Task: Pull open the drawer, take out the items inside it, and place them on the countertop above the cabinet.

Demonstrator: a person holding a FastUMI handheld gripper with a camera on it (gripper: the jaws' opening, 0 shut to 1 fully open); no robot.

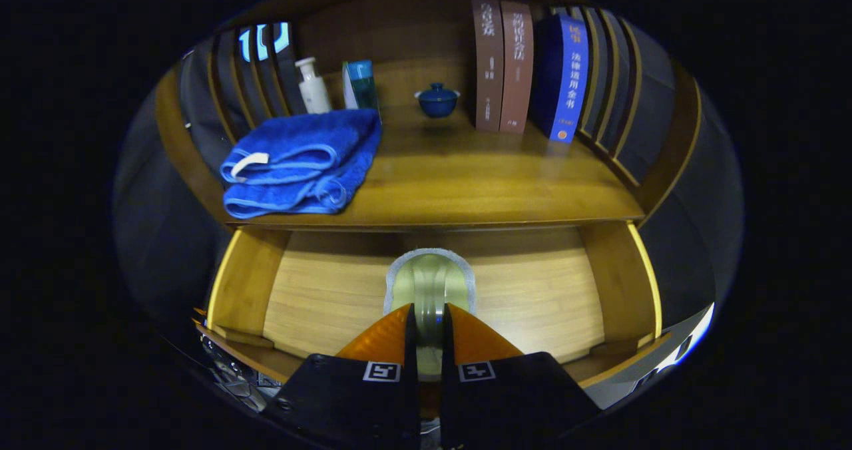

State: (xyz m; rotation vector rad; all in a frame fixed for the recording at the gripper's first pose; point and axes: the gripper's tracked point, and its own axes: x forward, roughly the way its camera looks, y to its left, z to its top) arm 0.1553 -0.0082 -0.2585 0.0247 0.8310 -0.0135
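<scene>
The wooden drawer [243,283] stands pulled open below the countertop [479,184]. My gripper [426,311] is over the drawer's middle, its fingers nearly together and pressing on a yellow-green rounded item [429,278] with a grey fuzzy rim. The item sticks out ahead of the fingertips, above the drawer floor; I cannot tell whether it touches the floor. Around it, the drawer floor shows bare wood. A folded blue towel [303,160] lies on the left part of the countertop.
At the back of the countertop stand a white bottle [313,85], a blue box [361,84], a lidded blue cup [436,100] and three upright books [519,67]. Slatted wooden sides [622,104] close both ends. The countertop's middle and right show bare wood.
</scene>
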